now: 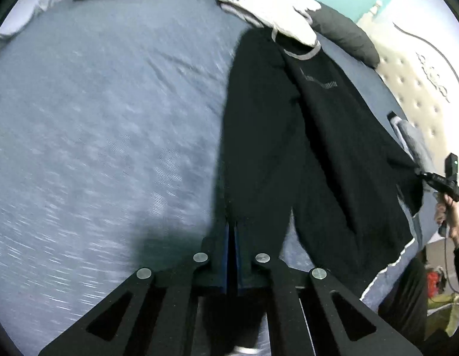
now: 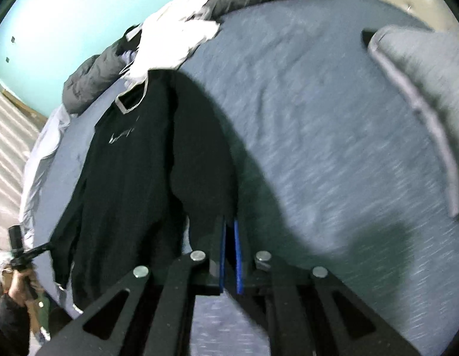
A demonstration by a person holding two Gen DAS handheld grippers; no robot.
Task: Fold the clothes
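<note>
Black shirt (image 1: 288, 136) stretched over the bed (image 1: 110, 118), left claw (image 1: 233, 231) clamping its hem, right claw (image 2: 229, 228) clamping the other corner, white garment (image 1: 276, 14) beside its collar

— Left claw (image 1: 233, 231): condition?
— Its fingers are seen drawn nearly together, with dark cloth pinched between the blue pads (image 1: 229, 255). In the right wrist view it is seen at the far left edge, gripped from below by a bare hand (image 2: 20, 284).

— Right claw (image 2: 229, 231)?
— The same is noted: fingers close together, dark fabric clamped between the blue pads (image 2: 237, 255). In the left wrist view it is seen at the far right, held by a hand (image 1: 444, 210), with a dark sleeve below.
</note>
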